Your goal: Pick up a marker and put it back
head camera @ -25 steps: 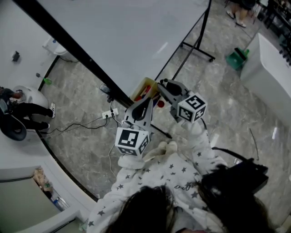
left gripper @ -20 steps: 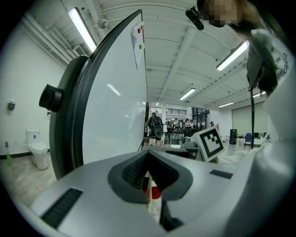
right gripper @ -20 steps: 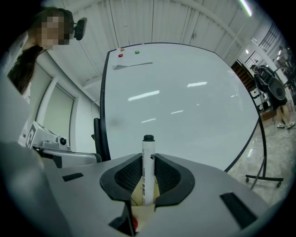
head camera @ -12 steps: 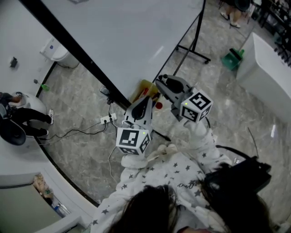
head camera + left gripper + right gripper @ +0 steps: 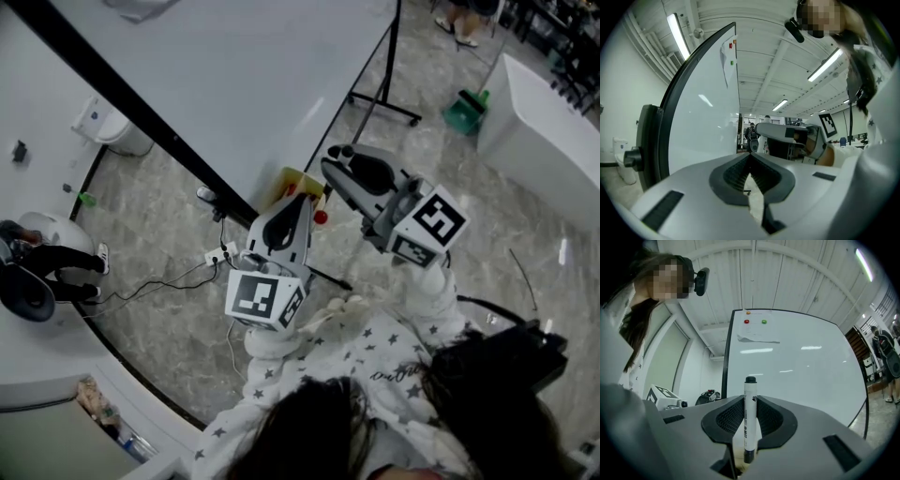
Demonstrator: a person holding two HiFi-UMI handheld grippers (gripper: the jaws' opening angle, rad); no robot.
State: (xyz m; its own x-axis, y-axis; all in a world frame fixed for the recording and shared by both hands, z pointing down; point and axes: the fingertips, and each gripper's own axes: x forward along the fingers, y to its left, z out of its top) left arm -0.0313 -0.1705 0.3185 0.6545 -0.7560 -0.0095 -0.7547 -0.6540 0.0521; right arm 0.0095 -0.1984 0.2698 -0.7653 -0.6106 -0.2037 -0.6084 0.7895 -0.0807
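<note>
- Whiteboard point(image 5: 234, 75), large and white with a black frame, stands on a black-legged stand and fills the space ahead of me.
- Grey marbled floor point(image 5: 169, 234) lies below it, with a thin black cable trailing across.
- My right gripper point(image 5: 336, 161), grey with a marker-square cube at its back, is raised before the board's lower edge; its ribbed pads are pressed on a pen.
- My left gripper point(image 5: 750, 164), of the same make, is just beside the right one and lower. Its pads meet at the tips with nothing between them.
- The white-barrelled marker with a black cap point(image 5: 750, 418) stands upright in my right gripper, cap end poking above the pads, in the air in front of the board.
- Three small round magnets, red point(image 5: 746, 321), green point(image 5: 764, 321) and orange point(image 5: 748, 312), sit near the board's top edge.
</note>
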